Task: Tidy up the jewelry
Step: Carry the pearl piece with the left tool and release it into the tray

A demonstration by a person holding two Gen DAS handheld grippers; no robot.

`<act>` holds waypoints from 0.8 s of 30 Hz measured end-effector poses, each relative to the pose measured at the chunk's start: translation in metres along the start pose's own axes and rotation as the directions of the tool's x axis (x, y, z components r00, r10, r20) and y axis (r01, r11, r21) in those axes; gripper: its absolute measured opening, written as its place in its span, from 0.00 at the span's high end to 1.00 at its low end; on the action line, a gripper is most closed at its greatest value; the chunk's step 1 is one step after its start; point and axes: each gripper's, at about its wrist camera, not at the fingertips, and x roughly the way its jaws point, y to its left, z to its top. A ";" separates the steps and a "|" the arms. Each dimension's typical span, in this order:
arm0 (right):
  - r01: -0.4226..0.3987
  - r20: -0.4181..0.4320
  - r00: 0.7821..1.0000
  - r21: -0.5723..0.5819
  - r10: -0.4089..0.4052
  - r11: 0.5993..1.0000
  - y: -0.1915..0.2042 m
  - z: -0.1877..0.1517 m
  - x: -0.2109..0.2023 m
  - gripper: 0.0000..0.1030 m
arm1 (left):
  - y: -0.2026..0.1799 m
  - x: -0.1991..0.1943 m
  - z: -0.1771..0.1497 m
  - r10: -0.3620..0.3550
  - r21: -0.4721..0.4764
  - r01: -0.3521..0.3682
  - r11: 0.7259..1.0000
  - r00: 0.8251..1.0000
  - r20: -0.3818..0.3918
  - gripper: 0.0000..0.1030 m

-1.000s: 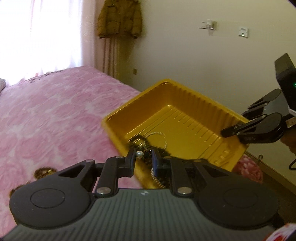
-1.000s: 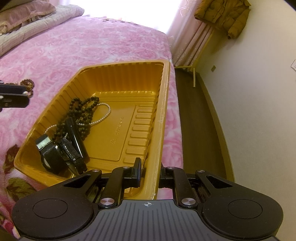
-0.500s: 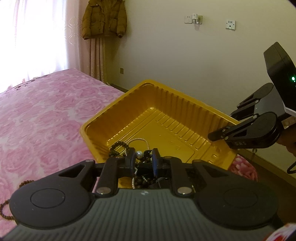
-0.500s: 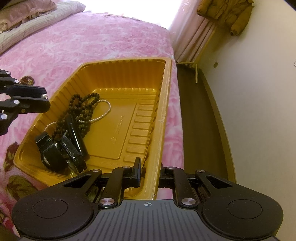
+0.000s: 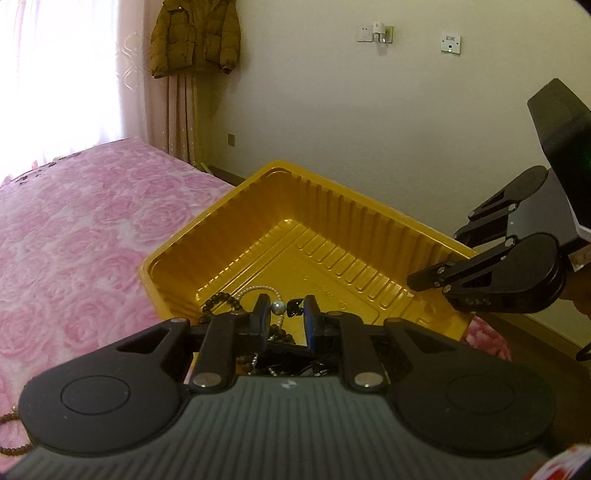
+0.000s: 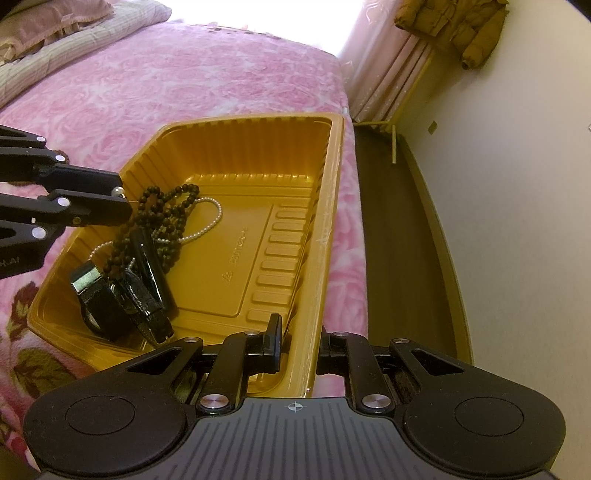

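Observation:
A golden plastic tray (image 6: 240,147) (image 5: 351,221) lies on the pink bed. Inside it are a dark bead necklace (image 6: 166,214) (image 5: 221,299), a pearl strand (image 6: 214,218) and black watch-like pieces (image 6: 147,266). My left gripper (image 5: 286,314) (image 6: 123,201) hovers over the tray's left side, above the necklaces. It is shut on a small pearl-tipped piece (image 5: 277,306) (image 6: 118,191) with a dark part beside the pearl. My right gripper (image 6: 300,341) (image 5: 417,284) is shut on the tray's near right rim, one finger inside the wall and one outside.
A rose-patterned bedspread (image 6: 184,81) surrounds the tray, with pillows (image 6: 55,14) at the head. A brown bead bracelet (image 5: 11,417) lies on the bed at lower left. The bed edge drops to dark floor (image 6: 399,240) beside the wall. A jacket (image 5: 195,37) hangs by the curtain.
My left gripper has travelled from the bedspread to above the tray's contents, still gripping the pearl piece. The right gripper and the tray have stayed put.

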 end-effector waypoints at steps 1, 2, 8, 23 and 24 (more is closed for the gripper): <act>0.000 0.000 1.000 0.000 0.000 1.000 0.000 0.000 0.000 0.86 | -0.001 0.001 0.000 0.000 0.000 0.000 1.000 1.000 -0.001 0.84; 0.000 0.000 1.000 0.001 0.000 1.000 0.000 0.000 0.000 0.86 | -0.002 0.002 0.000 0.001 -0.002 -0.001 1.000 1.000 -0.001 0.84; -0.001 0.001 1.000 0.000 0.001 1.000 0.000 0.000 0.000 0.86 | -0.004 0.011 -0.004 0.000 -0.019 -0.001 1.000 1.000 -0.031 0.65; -0.001 0.002 1.000 0.002 0.001 1.000 0.000 -0.001 -0.001 0.86 | 0.034 -0.026 -0.023 0.100 -0.061 -0.100 0.993 0.995 -0.004 0.65; -0.001 0.002 1.000 0.002 0.001 1.000 0.000 -0.001 -0.001 0.86 | 0.040 -0.030 -0.026 0.114 -0.065 -0.114 0.991 0.993 -0.006 0.64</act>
